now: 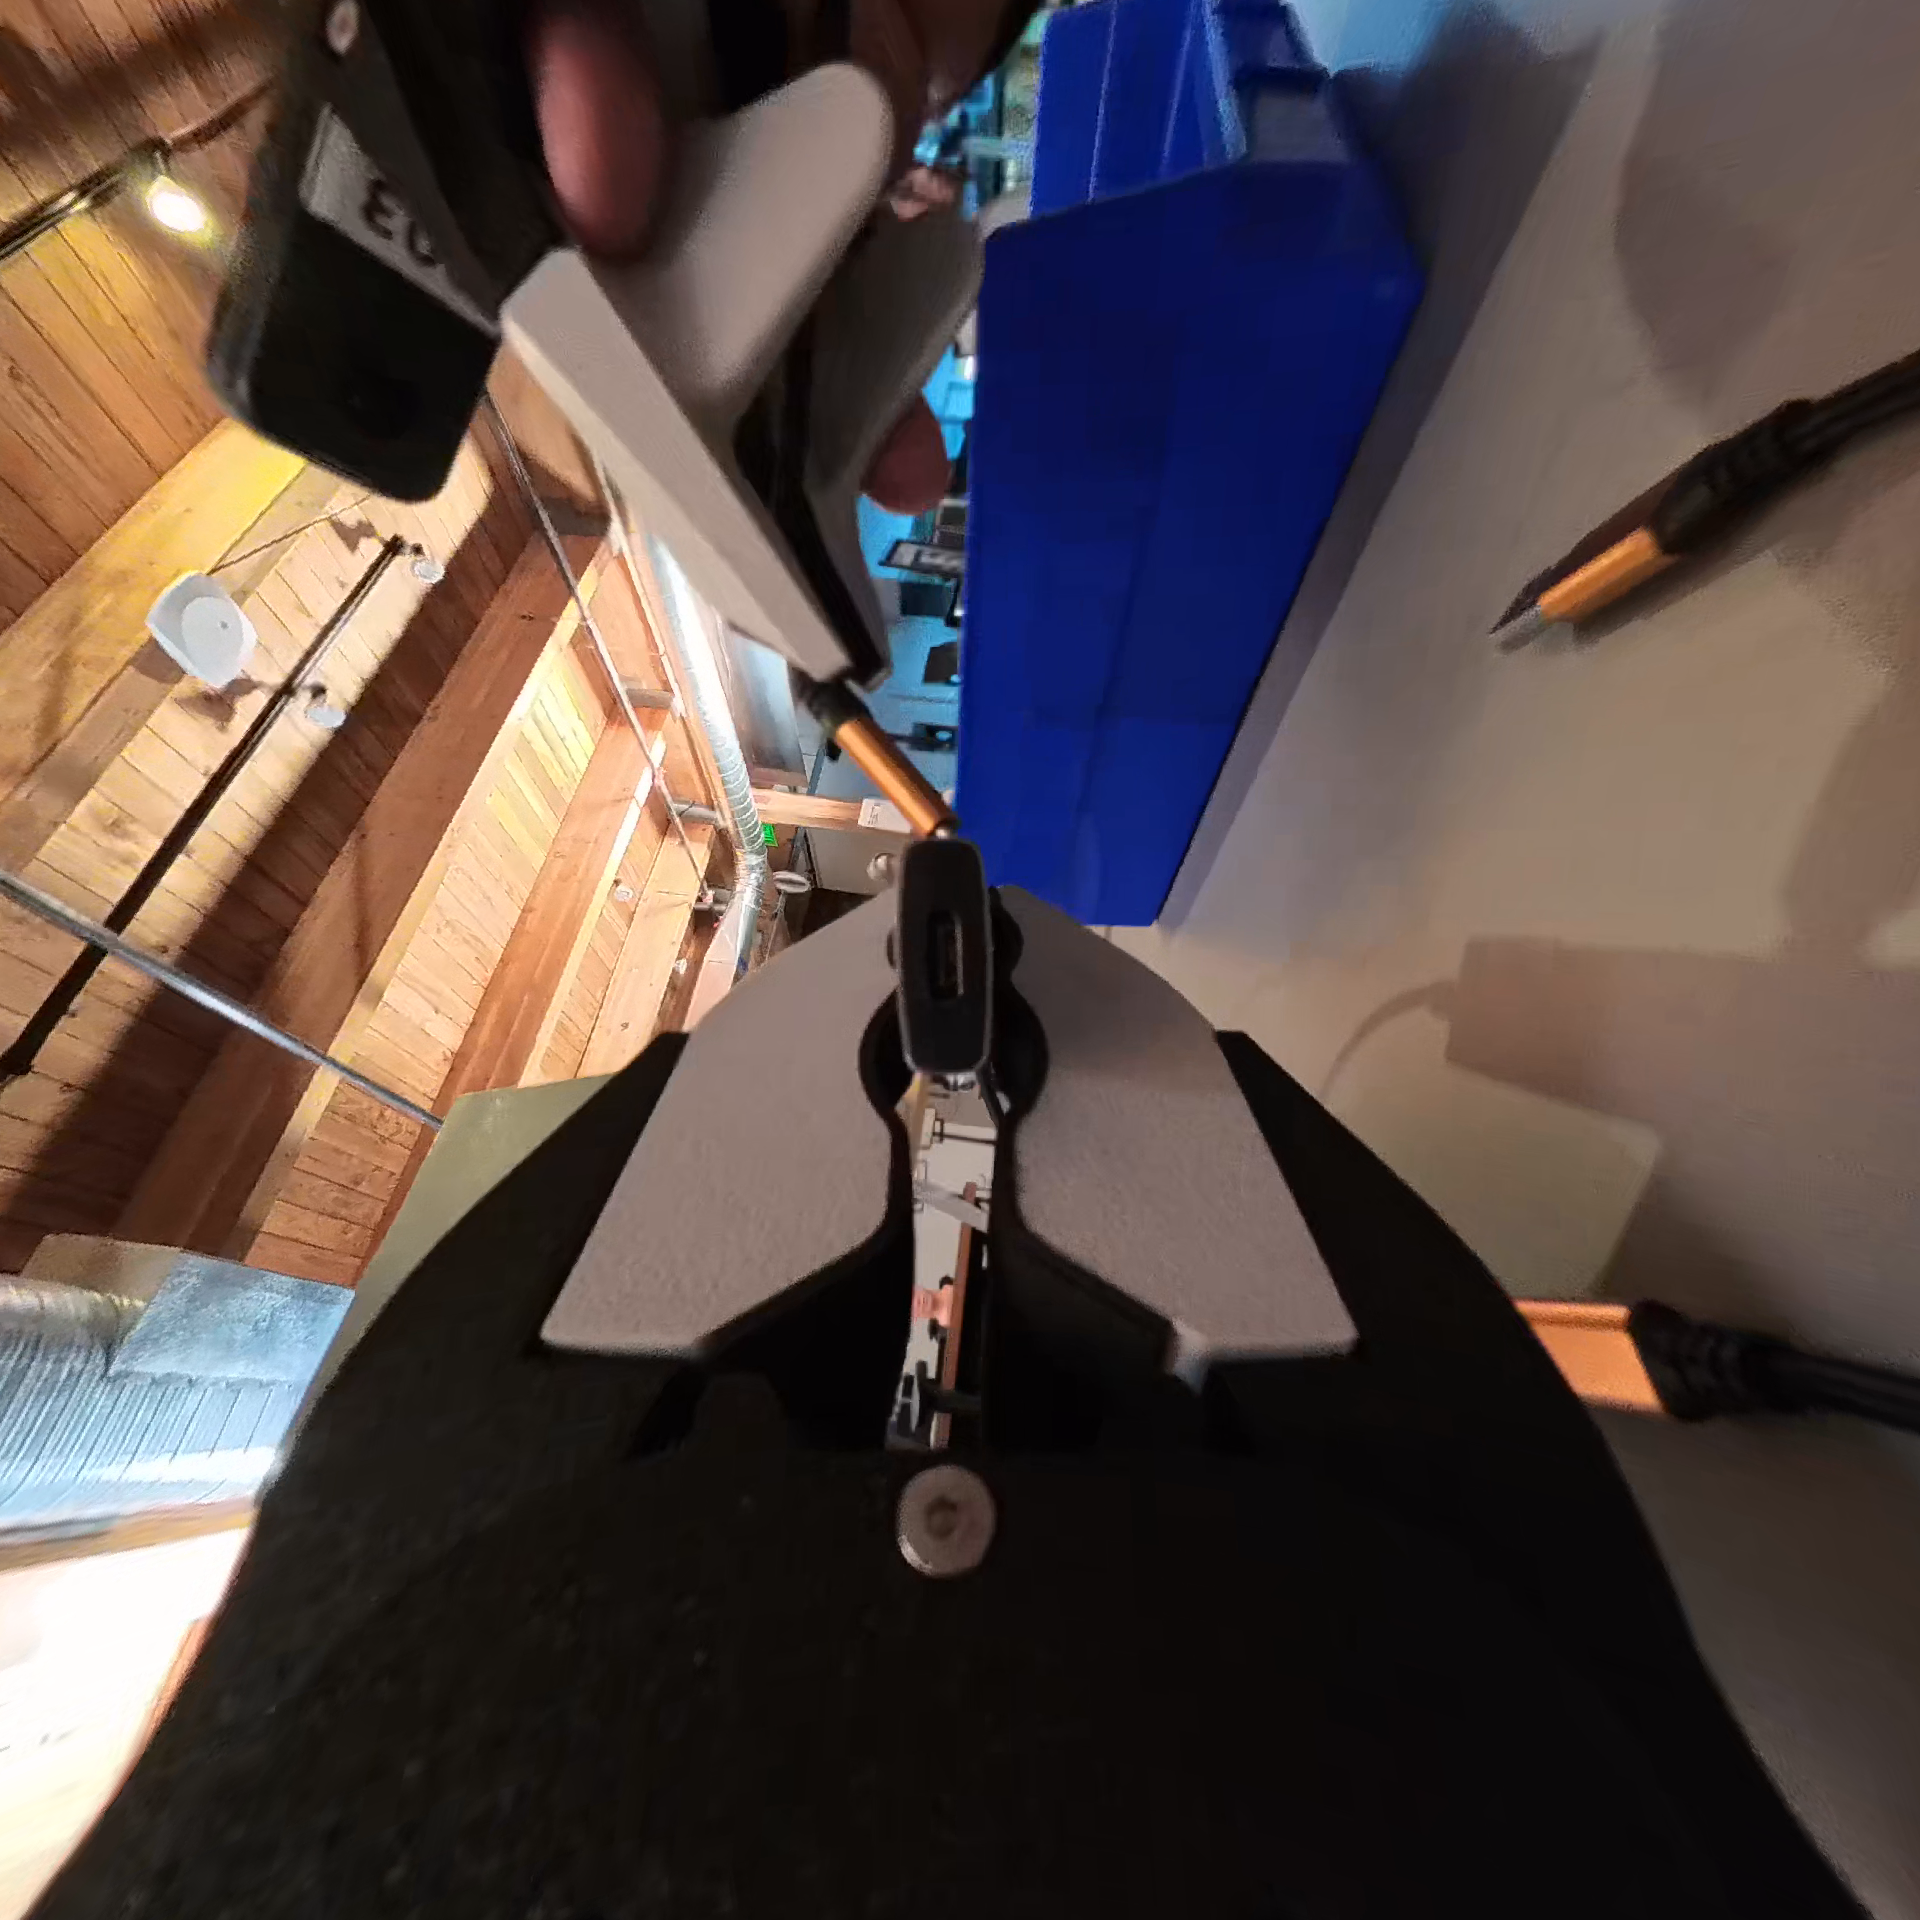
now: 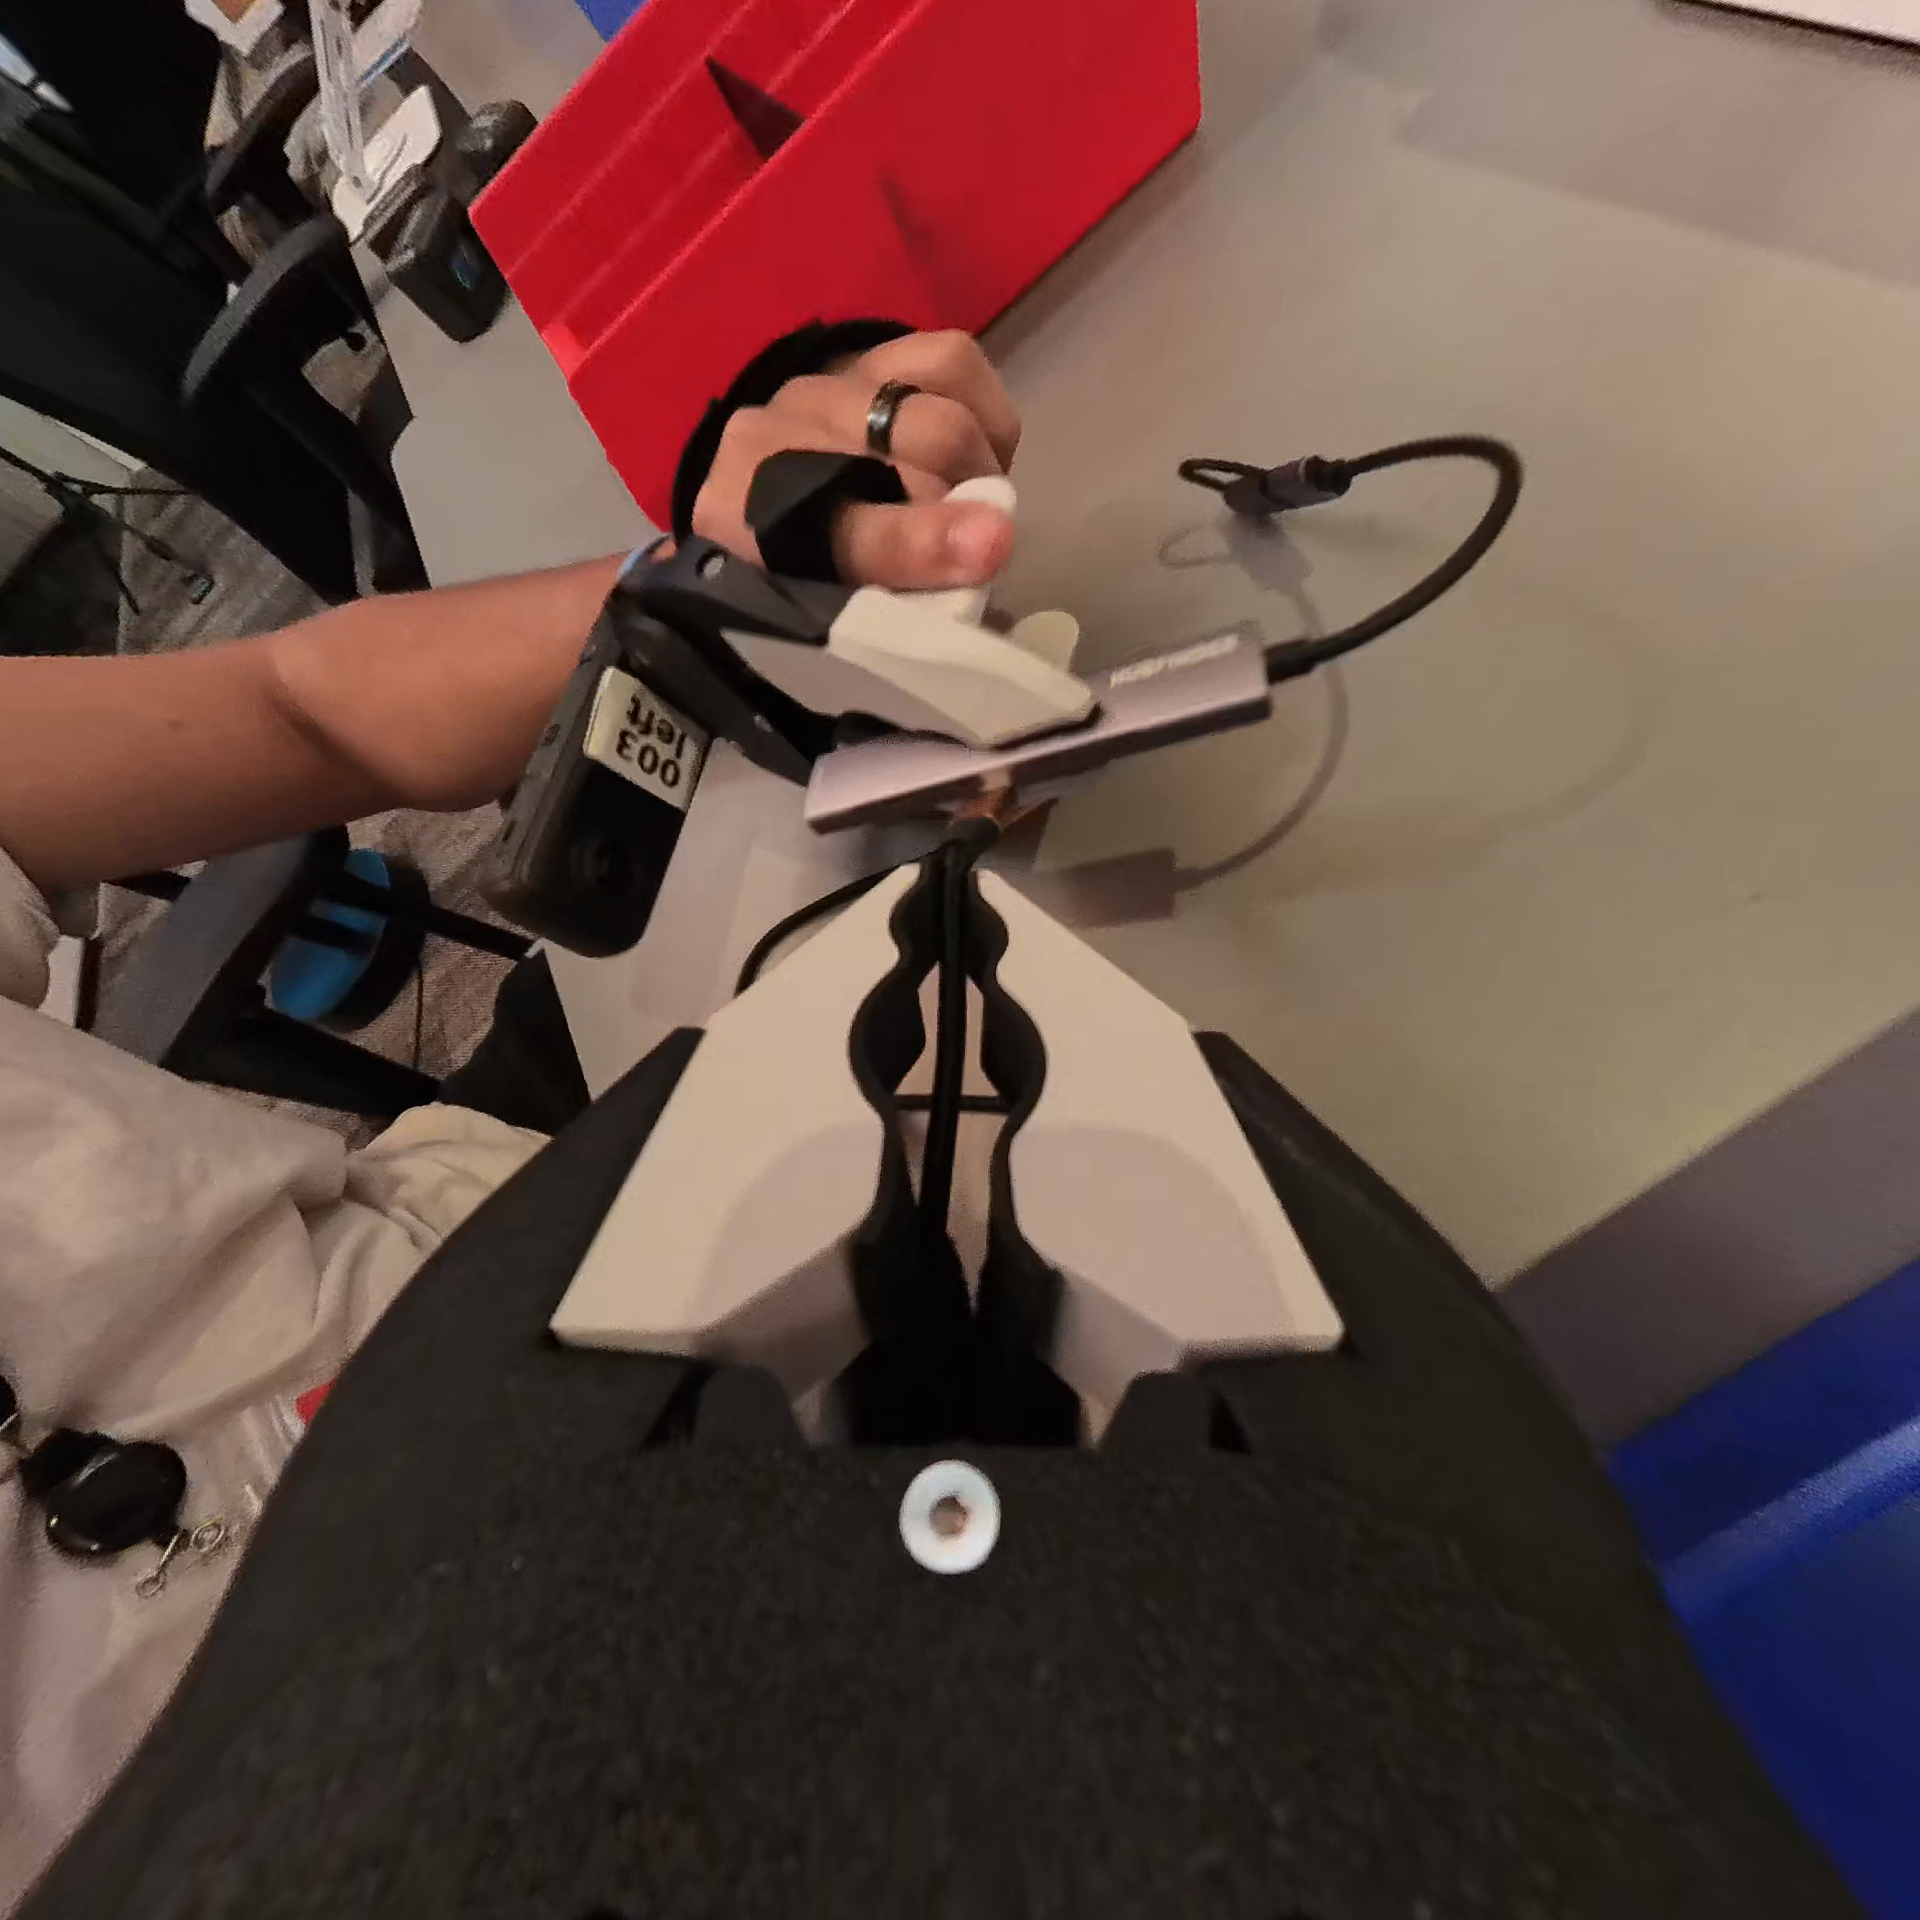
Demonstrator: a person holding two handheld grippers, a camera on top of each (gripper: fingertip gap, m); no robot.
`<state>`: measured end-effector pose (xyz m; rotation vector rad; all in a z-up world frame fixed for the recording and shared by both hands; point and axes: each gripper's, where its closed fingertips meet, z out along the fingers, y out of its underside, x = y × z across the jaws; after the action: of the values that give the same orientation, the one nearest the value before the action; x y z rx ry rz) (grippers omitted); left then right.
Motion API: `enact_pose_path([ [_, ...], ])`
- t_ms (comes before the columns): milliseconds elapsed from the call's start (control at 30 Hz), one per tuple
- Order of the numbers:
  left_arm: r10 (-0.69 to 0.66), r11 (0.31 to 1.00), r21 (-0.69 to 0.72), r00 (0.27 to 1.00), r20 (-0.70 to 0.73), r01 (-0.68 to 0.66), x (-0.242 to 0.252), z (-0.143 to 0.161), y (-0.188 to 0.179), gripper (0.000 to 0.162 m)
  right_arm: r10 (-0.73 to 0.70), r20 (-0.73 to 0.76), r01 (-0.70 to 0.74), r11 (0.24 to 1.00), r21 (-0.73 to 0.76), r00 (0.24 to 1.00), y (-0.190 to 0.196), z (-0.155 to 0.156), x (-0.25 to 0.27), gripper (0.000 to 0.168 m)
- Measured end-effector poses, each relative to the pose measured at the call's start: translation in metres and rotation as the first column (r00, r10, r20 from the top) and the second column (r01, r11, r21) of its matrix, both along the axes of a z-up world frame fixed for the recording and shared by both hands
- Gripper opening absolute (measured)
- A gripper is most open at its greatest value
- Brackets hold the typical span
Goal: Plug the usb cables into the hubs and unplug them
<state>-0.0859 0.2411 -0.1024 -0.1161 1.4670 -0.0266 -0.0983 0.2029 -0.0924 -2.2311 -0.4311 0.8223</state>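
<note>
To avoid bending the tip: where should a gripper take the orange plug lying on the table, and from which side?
Grip the orange plug on its straight orange barrel, just ahead of the black ribbed collar. Come from above, fingers across its width: it lies flat on the table, so its sides are free and the thin tip stays clear.

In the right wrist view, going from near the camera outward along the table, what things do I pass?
The right gripper shut on a thin black cable → the grey hub clamped by the left gripper → the hub's looping black cord → the red bin.
</note>
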Motion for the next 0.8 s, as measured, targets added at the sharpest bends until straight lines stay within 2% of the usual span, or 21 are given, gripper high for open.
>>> enact_pose_path([
  [267, -0.009, 0.955, -0.297, 0.999, 0.050, 0.023, -0.003, 0.012, 0.017, 0.009, 0.015, -0.014, -0.015, 1.000, 0.026, 1.000, 0.001, 0.004, -0.009, 0.000],
  [800, -0.008, 0.959, -0.283, 0.998, 0.067, 0.027, -0.003, 0.014, 0.013, 0.009, -0.003, -0.147, 0.006, 1.000, 0.016, 0.989, 0.005, 0.012, -0.009, 0.000],
])
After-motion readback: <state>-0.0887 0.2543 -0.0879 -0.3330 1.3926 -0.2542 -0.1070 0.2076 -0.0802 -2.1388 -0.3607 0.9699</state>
